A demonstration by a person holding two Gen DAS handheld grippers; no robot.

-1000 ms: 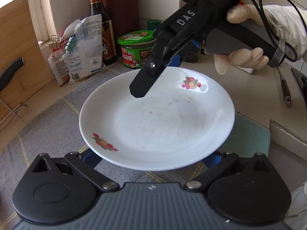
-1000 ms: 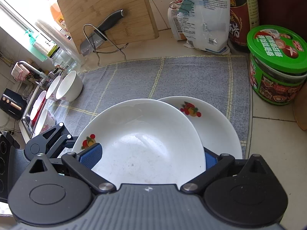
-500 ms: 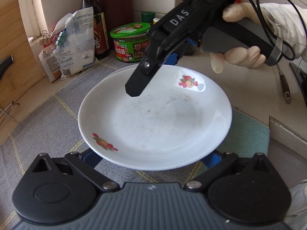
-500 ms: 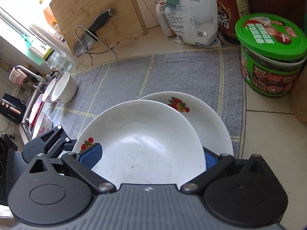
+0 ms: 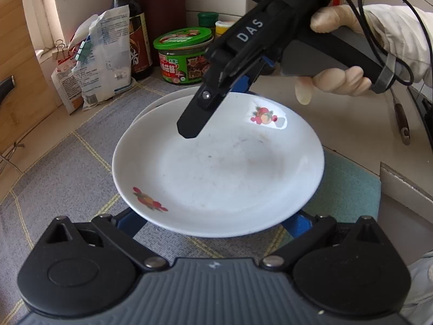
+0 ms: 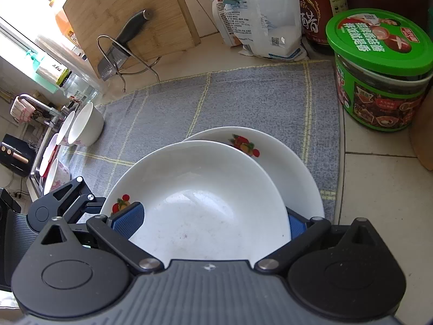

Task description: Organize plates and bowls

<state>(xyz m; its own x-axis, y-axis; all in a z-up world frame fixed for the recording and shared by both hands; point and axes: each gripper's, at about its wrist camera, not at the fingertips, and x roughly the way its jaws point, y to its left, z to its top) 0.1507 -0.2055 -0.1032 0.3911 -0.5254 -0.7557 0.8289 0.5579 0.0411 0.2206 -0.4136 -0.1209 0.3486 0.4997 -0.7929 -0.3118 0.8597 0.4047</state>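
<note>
Right wrist: plate [image 6: 205, 189] above second plate [image 6: 292, 168] (overlapping)

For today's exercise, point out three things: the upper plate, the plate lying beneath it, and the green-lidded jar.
upper plate [image 6: 205, 205]: right wrist view, middle of its white well.
lower plate [image 6: 292, 168]: right wrist view, exposed rim beyond the upper plate.
green-lidded jar [image 6: 379, 46]: right wrist view, centre of its lid.

Plate [image 6: 205, 203]: glossy white ceramic, fruit decals. Mat [image 6: 243, 97]: grey woven cloth, matt. Board [image 6: 121, 8], 11 o'clock: wood. Jar lid [image 6: 379, 43]: green plastic.
</note>
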